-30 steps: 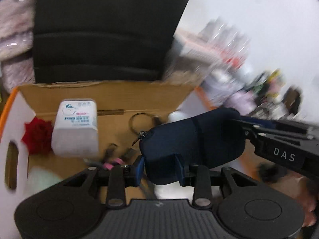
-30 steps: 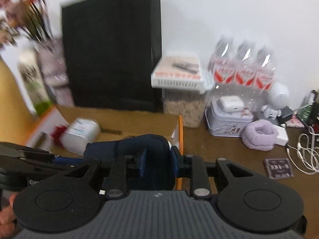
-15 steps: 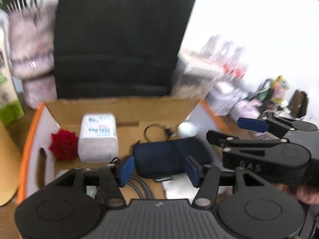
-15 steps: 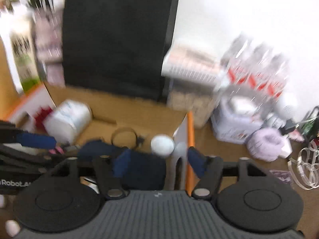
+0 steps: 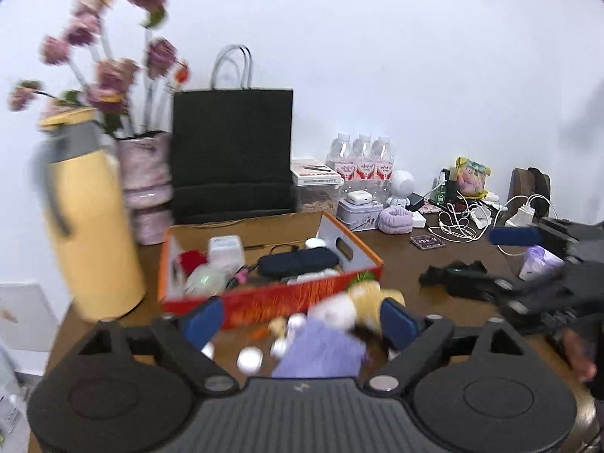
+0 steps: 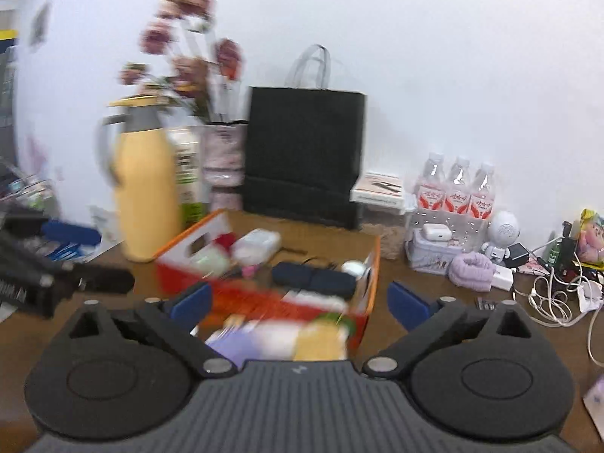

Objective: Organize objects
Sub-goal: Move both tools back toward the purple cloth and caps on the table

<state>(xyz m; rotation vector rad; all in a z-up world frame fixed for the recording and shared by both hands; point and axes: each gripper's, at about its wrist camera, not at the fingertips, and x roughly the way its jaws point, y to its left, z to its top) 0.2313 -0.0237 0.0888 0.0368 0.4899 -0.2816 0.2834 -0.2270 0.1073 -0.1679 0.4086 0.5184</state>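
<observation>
Navy pouch (image 5: 298, 261) now lies in orange box (image 5: 271, 298), mid-frame; left gripper (image 5: 300, 321) & right gripper (image 6: 300, 304) pulled back, jaws opening, gripping nothing; pouch stowed, next item due.

Landmark: black paper bag (image 5: 232, 154), upright against white wall (image 5: 415, 56), pale handles up. Left of bag: pink wrapped vase (image 5: 145, 185) with blurred pink flowers (image 5: 109, 71); further left, yellow thermos (image 5: 88, 226). Right of bag: three water bottles (image 5: 360, 160) in a row, then white robot figurine (image 5: 401, 185). Further right: tangle of white cables (image 5: 458, 222).
</observation>
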